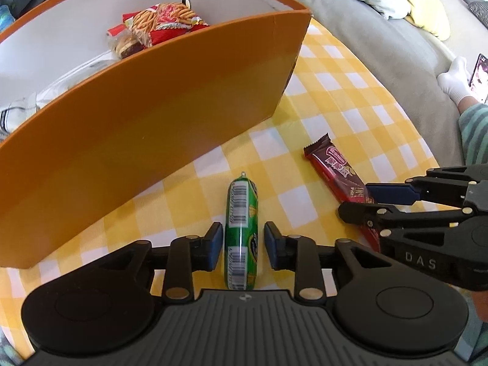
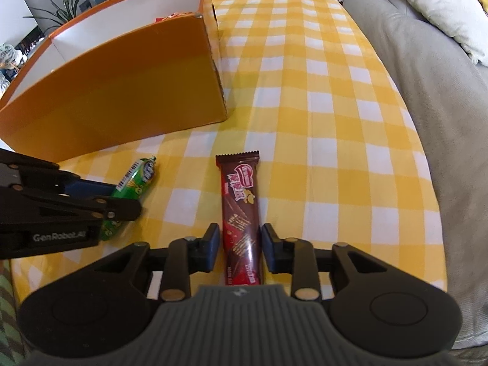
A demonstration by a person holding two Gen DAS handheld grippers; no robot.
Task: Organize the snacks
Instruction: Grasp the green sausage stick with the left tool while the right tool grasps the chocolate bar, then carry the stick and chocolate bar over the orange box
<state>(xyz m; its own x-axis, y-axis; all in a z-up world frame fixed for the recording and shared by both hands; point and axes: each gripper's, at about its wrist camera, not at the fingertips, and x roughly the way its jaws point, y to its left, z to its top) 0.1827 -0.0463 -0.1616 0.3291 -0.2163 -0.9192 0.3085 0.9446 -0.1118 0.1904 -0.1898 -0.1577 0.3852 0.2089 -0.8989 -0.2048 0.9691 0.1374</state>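
Snacks (image 1: 158, 27) sit half hidden behind orange box wall (image 1: 152, 116).

Black linkage fingers (image 1: 217, 245) with blue pads (brass-coloured rivets), ribbed grey housing.

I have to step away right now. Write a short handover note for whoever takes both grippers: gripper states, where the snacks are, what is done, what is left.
Left gripper: jaws straddle the green sausage stick on the yellow checked tablecloth; small gaps show at both pads, so no grip yet.
Right gripper: jaws straddle the brown wafer bar, also with gaps, not clamped.
Orange box: stands beyond both snacks, open on top.
Done: a red snack bag and a wrapped biscuit pack lie in the box.
Left: close on each snack, lift it, place both in the box.
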